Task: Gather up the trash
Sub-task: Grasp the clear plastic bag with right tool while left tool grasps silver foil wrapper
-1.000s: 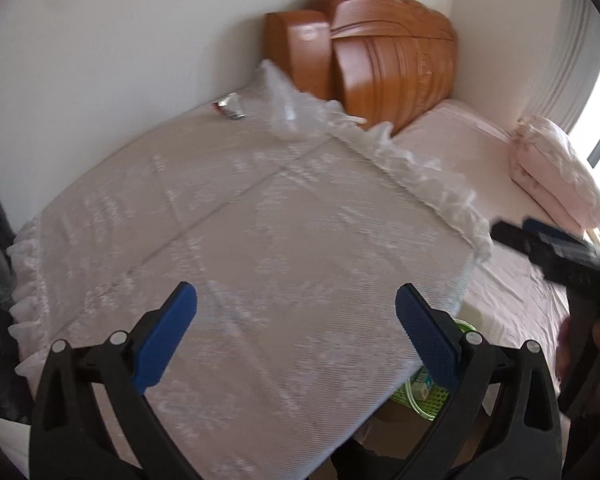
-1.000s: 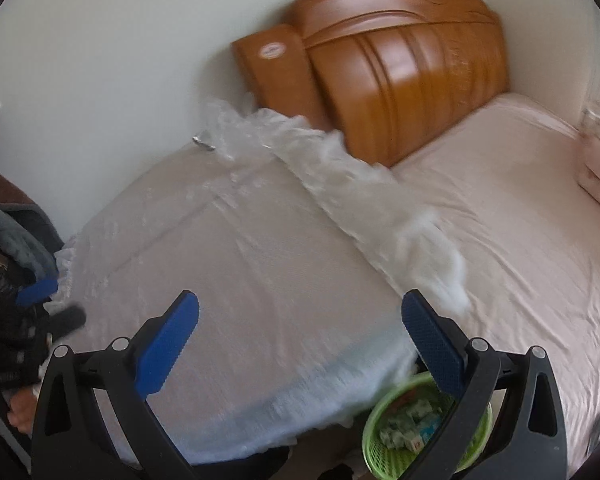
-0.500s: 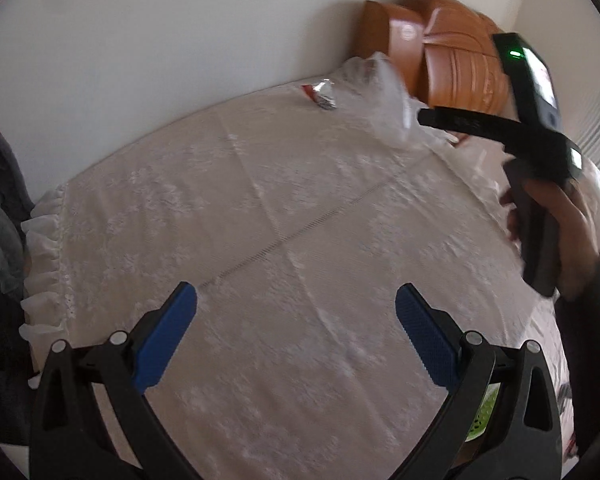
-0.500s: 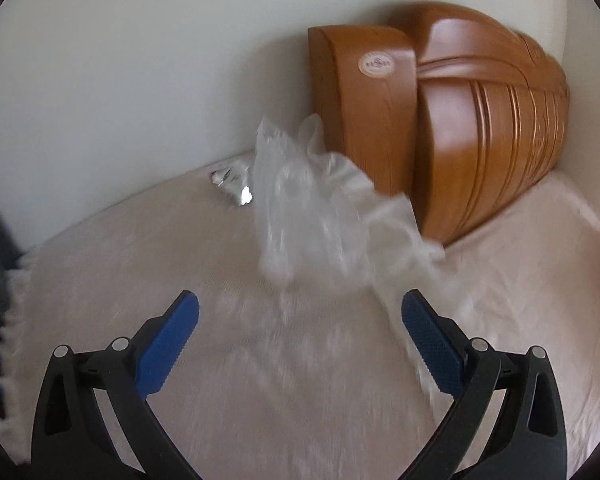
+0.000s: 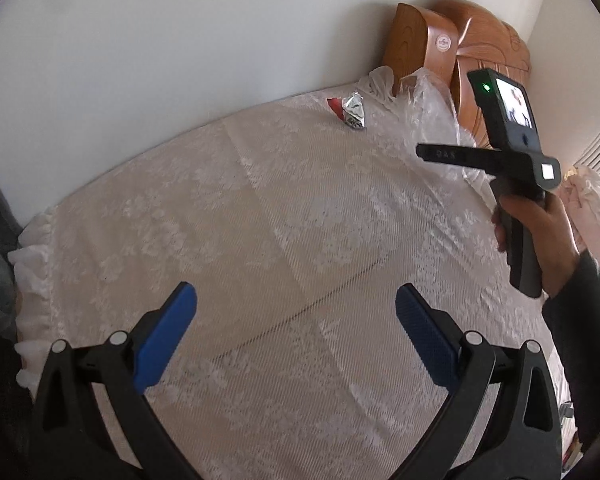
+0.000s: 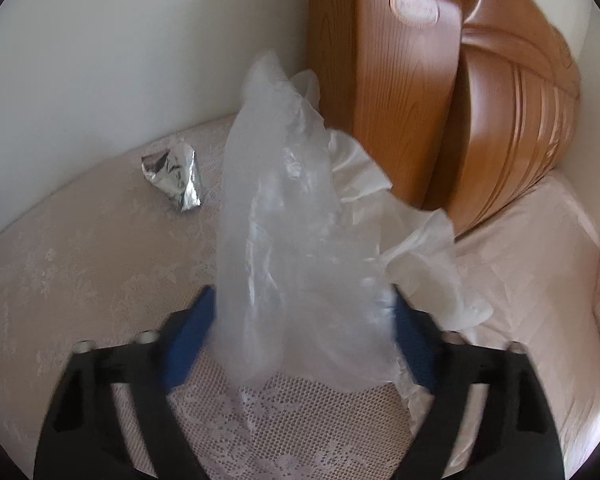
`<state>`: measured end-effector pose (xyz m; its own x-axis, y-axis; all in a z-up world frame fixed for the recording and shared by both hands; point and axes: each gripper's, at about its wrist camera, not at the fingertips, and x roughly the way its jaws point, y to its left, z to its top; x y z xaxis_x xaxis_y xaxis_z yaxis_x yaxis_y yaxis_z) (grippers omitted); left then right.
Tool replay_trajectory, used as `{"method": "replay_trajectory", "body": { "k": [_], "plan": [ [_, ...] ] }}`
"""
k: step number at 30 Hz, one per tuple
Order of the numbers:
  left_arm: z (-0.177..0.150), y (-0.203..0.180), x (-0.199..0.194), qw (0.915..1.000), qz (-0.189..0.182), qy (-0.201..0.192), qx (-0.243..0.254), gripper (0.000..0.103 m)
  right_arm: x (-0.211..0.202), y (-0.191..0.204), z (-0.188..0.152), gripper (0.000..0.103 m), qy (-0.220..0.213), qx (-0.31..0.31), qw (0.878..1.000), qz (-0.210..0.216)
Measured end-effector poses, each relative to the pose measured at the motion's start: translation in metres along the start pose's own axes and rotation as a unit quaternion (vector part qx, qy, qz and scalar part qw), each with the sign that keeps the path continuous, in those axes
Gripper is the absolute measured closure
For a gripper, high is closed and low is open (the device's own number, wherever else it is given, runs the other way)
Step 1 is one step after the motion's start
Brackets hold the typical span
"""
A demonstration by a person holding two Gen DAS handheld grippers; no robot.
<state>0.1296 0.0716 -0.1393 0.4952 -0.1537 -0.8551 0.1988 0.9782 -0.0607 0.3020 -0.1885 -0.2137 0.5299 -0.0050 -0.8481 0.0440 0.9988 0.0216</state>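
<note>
Trash on the lace cloth [image 5: 284, 248]: a clear plastic bag [image 6: 284, 248] and a crumpled foil wrapper [image 6: 174, 178] at its 10 o'clock, near the wall. Half a second ago the right gripper [image 6: 300, 320] stood short of the bag; now its wide-spread jaws straddle it, not yet closed. Left gripper [image 5: 296, 320] hovers wide open, holding nothing, over bare cloth. The bag hides the right fingertips; the wooden headboard [image 6: 420, 100] blocks 1 o'clock.

plastic bag [image 6: 284, 248]: clear, crinkled film
wrapper [image 6: 174, 178]: shiny crumpled foil
tablecloth [image 5: 260, 240]: matt lace
headboard [image 6: 440, 92]: glossy wood
</note>
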Motion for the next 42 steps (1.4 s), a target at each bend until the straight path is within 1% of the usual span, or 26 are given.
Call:
{"method": "replay_trajectory", "body": {
  "k": [2, 4, 6, 9, 11, 14, 16, 18, 21, 24, 28, 32, 39, 40, 41, 42],
  "plan": [
    [0.005, -0.003, 0.004, 1.0000, -0.001, 0.001, 0.000, 0.008, 0.000, -0.005, -0.002, 0.066, 0.004, 0.003, 1.000, 0.015],
    [0.009, -0.007, 0.007, 1.0000, -0.007, 0.003, 0.001, 0.008, -0.003, -0.008, -0.002, 0.076, 0.001, 0.008, 1.000, 0.029],
    [0.015, -0.011, 0.012, 0.9999, -0.011, 0.002, 0.001, 0.008, -0.014, -0.014, -0.004, 0.076, -0.010, 0.021, 0.999, 0.044],
    [0.035, -0.020, 0.024, 0.9998, -0.020, -0.005, 0.006, 0.008, -0.042, -0.023, -0.010, 0.076, -0.039, 0.039, 0.997, 0.061],
    [0.055, -0.027, 0.039, 0.9996, -0.023, -0.010, 0.010, 0.008, -0.064, -0.029, -0.017, 0.076, -0.056, 0.050, 0.995, 0.071],
    [0.088, -0.041, 0.068, 0.9992, -0.012, -0.024, 0.028, 0.008, -0.097, -0.039, -0.037, 0.074, -0.077, 0.063, 0.992, 0.080],
    [0.112, -0.052, 0.091, 0.9985, -0.009, -0.031, 0.045, 0.008, -0.113, -0.046, -0.056, 0.074, -0.083, 0.073, 0.990, 0.086],
    [0.134, -0.062, 0.113, 0.9975, -0.016, -0.042, 0.054, 0.008, -0.127, -0.050, -0.074, 0.074, -0.082, 0.079, 0.990, 0.085],
    [0.156, -0.075, 0.140, 0.9965, -0.002, -0.052, 0.066, 0.008, -0.137, -0.055, -0.098, 0.073, -0.078, 0.096, 0.989, 0.083],
    [0.175, -0.092, 0.171, 0.9958, 0.017, -0.049, 0.076, 0.008, -0.140, -0.061, -0.118, 0.073, -0.072, 0.124, 0.986, 0.087],
    [0.185, -0.100, 0.197, 0.9957, 0.033, -0.046, 0.073, 0.008, -0.144, -0.061, -0.143, 0.073, -0.055, 0.156, 0.981, 0.098],
    [0.189, -0.104, 0.210, 0.9964, 0.040, -0.043, 0.061, 0.008, -0.145, -0.060, -0.156, 0.073, -0.042, 0.160, 0.982, 0.096],
    [0.193, -0.106, 0.218, 0.9968, 0.045, -0.041, 0.052, 0.009, -0.147, -0.061, -0.160, 0.073, -0.040, 0.160, 0.982, 0.091],
    [0.194, -0.106, 0.218, 0.9969, 0.046, -0.039, 0.050, 0.010, -0.147, -0.061, -0.159, 0.073, -0.040, 0.157, 0.983, 0.090],
    [0.194, -0.106, 0.221, 0.9970, 0.046, -0.037, 0.050, 0.016, -0.148, -0.061, -0.158, 0.073, -0.041, 0.154, 0.983, 0.090],
    [0.195, -0.106, 0.223, 0.9973, 0.045, -0.031, 0.049, 0.019, -0.148, -0.060, -0.157, 0.073, -0.042, 0.152, 0.983, 0.089]
  ]
}}
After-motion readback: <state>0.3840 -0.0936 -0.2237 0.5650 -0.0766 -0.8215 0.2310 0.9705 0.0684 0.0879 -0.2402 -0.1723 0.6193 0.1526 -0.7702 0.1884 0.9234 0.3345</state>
